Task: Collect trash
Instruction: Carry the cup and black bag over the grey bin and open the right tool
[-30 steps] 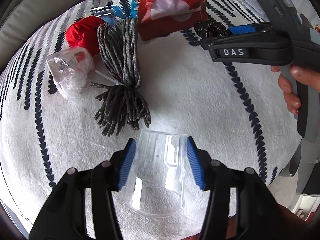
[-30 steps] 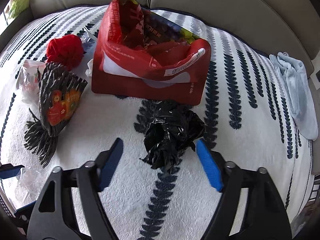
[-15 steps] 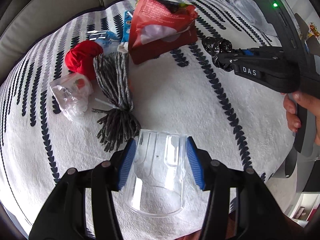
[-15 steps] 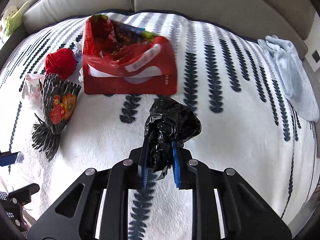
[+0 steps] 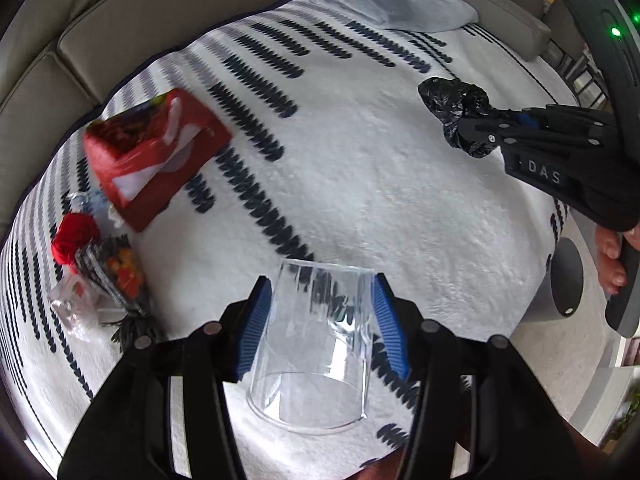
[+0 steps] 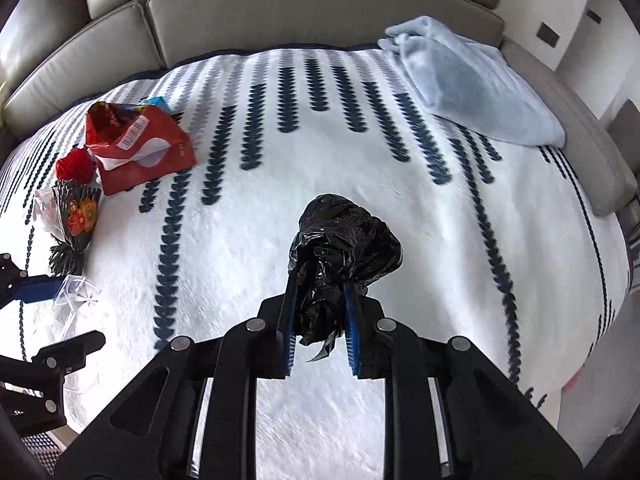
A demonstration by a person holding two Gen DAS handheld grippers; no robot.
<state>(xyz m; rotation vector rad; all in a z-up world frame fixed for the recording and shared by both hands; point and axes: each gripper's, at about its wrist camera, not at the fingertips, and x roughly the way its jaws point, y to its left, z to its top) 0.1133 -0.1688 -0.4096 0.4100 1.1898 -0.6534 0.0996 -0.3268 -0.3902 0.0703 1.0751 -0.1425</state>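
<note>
Remaining on the blanket point(image 6: 360, 184) at left: red bag point(image 6: 144, 148), wrappers point(image 6: 76, 216). Left gripper point(image 5: 324, 320) clamps a clear cup point(image 5: 316, 344); right gripper point(image 6: 320, 322) pinches a black bag point(image 6: 344, 248), both held above it. Collection judged partway.

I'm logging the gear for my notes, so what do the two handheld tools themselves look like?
Both are black plastic scissor-style linkages with round silver rivets and blue ribbed pads on the two fingers. The left tool and the right tool look alike. Seen from the left wrist view, the right one carries white "DAS" lettering on its body, a grey handle and a green light. No sleeves or cables show.
</note>
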